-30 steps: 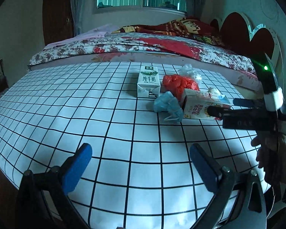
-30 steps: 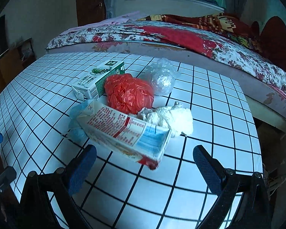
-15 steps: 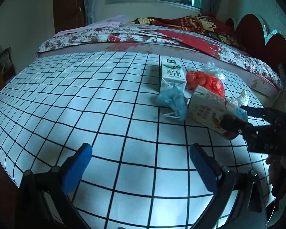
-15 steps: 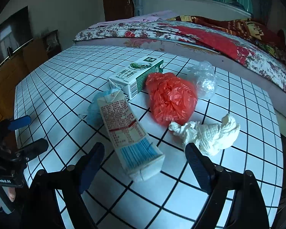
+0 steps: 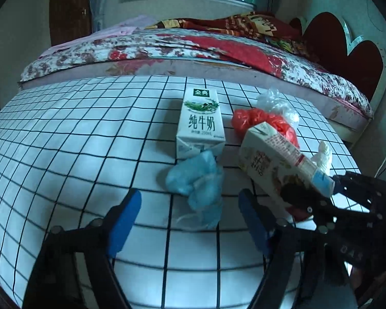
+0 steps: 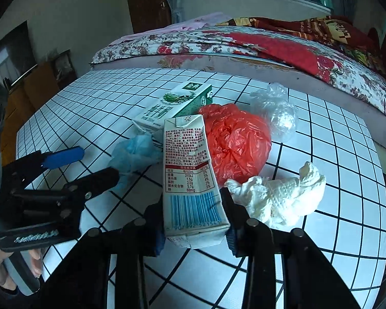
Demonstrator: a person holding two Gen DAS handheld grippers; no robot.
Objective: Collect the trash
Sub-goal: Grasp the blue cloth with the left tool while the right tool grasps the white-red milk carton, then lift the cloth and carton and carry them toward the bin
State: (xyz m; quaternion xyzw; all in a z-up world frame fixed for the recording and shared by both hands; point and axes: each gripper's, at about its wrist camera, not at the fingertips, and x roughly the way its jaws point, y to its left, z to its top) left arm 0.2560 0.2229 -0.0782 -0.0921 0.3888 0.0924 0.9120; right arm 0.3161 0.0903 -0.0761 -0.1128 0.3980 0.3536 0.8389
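- My right gripper (image 6: 194,221) is clamped on the barcode end of the red-label carton (image 6: 190,175); both fingers press its two sides.
- In the left wrist view I see that same carton (image 5: 278,164) tilted, its far end toward the red plastic bag (image 5: 265,121), with the right gripper (image 5: 319,193) at its near end.
- My left gripper (image 5: 190,221) stands wide, nothing between its blue pads (image 5: 126,219). It sits just in front of the crumpled blue bag (image 5: 198,182).
- From the right wrist camera I see the left gripper (image 6: 82,162) close beside the blue bag (image 6: 133,152), jaws apart.
- The green-and-white milk carton (image 5: 200,126) lies flat on the grid-pattern tablecloth (image 5: 77,141), touching the blue bag at its near end.
- A wad of white tissue (image 6: 278,195) lies right beside the held carton, touching the red bag (image 6: 234,141).
- A clear plastic bag (image 6: 278,110) lies behind the red one.
- A bed (image 6: 244,43) with a floral cover runs along the table's far edge.
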